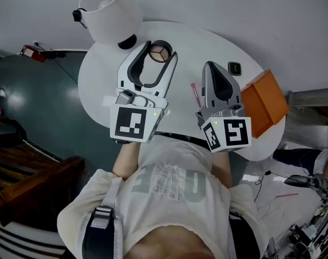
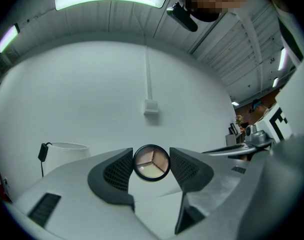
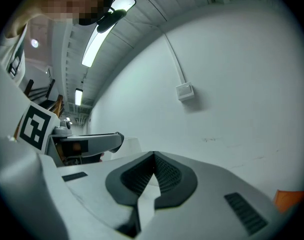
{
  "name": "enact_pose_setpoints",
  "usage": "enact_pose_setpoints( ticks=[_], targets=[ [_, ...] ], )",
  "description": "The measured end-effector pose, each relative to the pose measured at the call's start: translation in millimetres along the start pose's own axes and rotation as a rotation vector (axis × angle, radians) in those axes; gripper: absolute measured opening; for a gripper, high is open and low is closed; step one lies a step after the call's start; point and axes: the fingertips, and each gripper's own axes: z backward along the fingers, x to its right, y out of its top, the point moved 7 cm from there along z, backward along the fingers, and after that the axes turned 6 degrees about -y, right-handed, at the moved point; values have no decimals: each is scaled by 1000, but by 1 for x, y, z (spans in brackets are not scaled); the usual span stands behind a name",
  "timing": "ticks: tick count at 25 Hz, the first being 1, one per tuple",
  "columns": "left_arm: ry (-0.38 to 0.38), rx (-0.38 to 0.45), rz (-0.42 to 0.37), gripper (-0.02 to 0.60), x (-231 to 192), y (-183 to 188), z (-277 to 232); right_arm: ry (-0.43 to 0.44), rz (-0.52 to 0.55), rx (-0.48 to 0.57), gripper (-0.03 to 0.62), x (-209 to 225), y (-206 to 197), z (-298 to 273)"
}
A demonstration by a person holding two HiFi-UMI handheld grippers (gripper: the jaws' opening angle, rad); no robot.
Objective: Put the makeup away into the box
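Pinches compact's point(image 2: 151, 163) rim in left hand-held gripper point(image 1: 159, 51), left of the box point(image 1: 264, 101), with right hand-held gripper point(image 3: 153, 166) pressed together; risks dropping it from so slight a hold.

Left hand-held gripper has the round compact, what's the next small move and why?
Probably carry the round compact rightward toward the orange box: the left hand-held gripper is clamped on it, and the box sits at the table's right edge, beyond the shut, empty right hand-held gripper.
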Motion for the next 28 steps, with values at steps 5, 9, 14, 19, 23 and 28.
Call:
enact_pose_setpoints(
  ticks=[5, 9, 14, 19, 23, 28],
  targets=[
    [-78, -26, 5, 236, 21, -6, -19, -61, -4, 7, 0, 23, 2, 8],
    [-183, -48, -15, 236, 50, -12, -43, -129, 3, 5, 0, 48, 2, 20],
    [-376, -101, -68, 236, 106, -25, -80, -291, 8, -7, 0, 87, 1, 57],
    [-558, -181, -70, 236, 173, -51, -114, -464, -3, -26, 0, 129, -6, 104],
    [-661, -236, -79, 236, 218, -72, -129, -570, -16, -44, 0, 154, -15, 138],
    [-735, -323, -103, 236, 261, -102, -144, -660, -34, -70, 0, 179, -26, 171]
  ],
)
